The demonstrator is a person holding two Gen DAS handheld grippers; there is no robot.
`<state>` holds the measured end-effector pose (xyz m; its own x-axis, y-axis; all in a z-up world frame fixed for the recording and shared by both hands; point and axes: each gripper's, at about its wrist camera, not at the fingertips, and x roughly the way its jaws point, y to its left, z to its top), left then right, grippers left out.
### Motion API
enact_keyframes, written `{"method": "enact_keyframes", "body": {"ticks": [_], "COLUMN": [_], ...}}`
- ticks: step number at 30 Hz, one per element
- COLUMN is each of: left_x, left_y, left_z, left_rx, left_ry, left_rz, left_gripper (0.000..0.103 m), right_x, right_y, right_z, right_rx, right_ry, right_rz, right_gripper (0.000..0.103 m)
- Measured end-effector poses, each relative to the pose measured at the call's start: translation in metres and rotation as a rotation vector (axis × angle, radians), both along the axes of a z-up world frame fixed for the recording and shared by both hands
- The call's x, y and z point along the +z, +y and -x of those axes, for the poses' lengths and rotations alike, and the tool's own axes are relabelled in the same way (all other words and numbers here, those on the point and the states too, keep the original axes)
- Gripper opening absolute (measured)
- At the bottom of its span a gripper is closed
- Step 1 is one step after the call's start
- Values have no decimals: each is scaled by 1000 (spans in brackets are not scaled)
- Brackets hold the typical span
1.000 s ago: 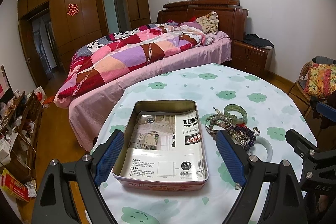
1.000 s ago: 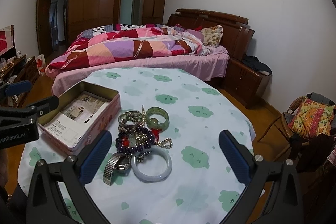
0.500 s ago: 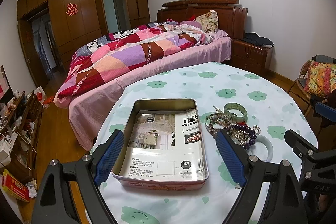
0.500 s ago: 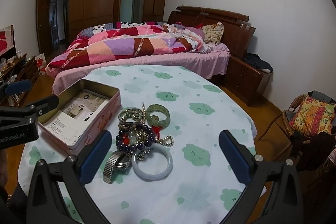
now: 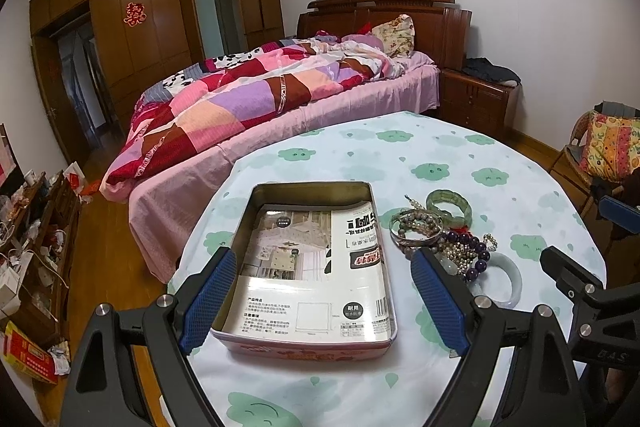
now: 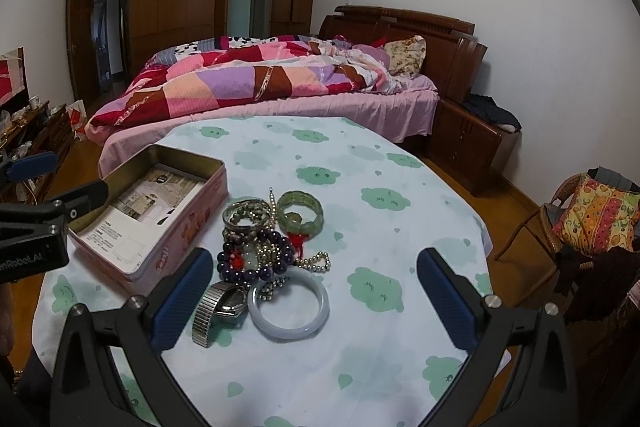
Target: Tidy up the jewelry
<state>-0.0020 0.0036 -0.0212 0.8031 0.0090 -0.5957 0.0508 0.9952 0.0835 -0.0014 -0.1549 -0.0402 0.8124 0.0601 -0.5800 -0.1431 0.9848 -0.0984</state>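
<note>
Right gripper (image 6: 312, 291) spread wide, empty, above the jewelry pile (image 6: 268, 251) on the round table (image 6: 400, 347). Pile: pale bangle (image 6: 289, 303), metal-band watch (image 6: 218, 305), purple bead bracelet (image 6: 252, 259), green bangle (image 6: 300, 211), silver bangle (image 6: 245, 213), all touching or overlapping. Left gripper (image 5: 324, 301) also spread, empty, straddling the near end of the open tin (image 5: 312, 259), just left of the pile. Tin holds only a printed sheet (image 5: 316, 271).
</note>
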Motion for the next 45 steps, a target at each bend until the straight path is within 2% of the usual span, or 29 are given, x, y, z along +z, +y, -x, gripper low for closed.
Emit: {"method": "enact_keyframes", "body": {"ticks": [7, 19, 25, 30, 33, 35, 40, 45], "left_x": [-6, -28, -40, -45, -49, -54, -60, -59], "left_y": [-5, -18, -36, -48, -56, -63, -77, -80], "left_z": [-8, -21, -22, -21, -21, -23, -23, -20], "left_rx": [-7, -42, -114, -170, -207, -229, -241, -258], "left_ry": [32, 108, 150, 169, 196, 213, 210, 195], "left_rz": [-2, 30, 34, 46, 53, 54, -1, -19], "left_gripper": [89, 89, 89, 88, 80, 72, 71, 60], "right_x": [-9, -19, -35, -44, -47, -48, -51, -51], "right_y": [-3, -18, -32, -40, -42, -42, -44, -46], "right_z": [3, -21, -26, -26, -26, -25, -26, -28], "right_rx": [-9, -31, -30, -21, -12, -8, 0, -13], "right_ry": [32, 117, 156, 175, 188, 190, 195, 191], "right_rz": [-4, -2, -8, -5, -10, -14, -12, -14], "right_gripper": [103, 103, 103, 96, 92, 91, 87, 87]}}
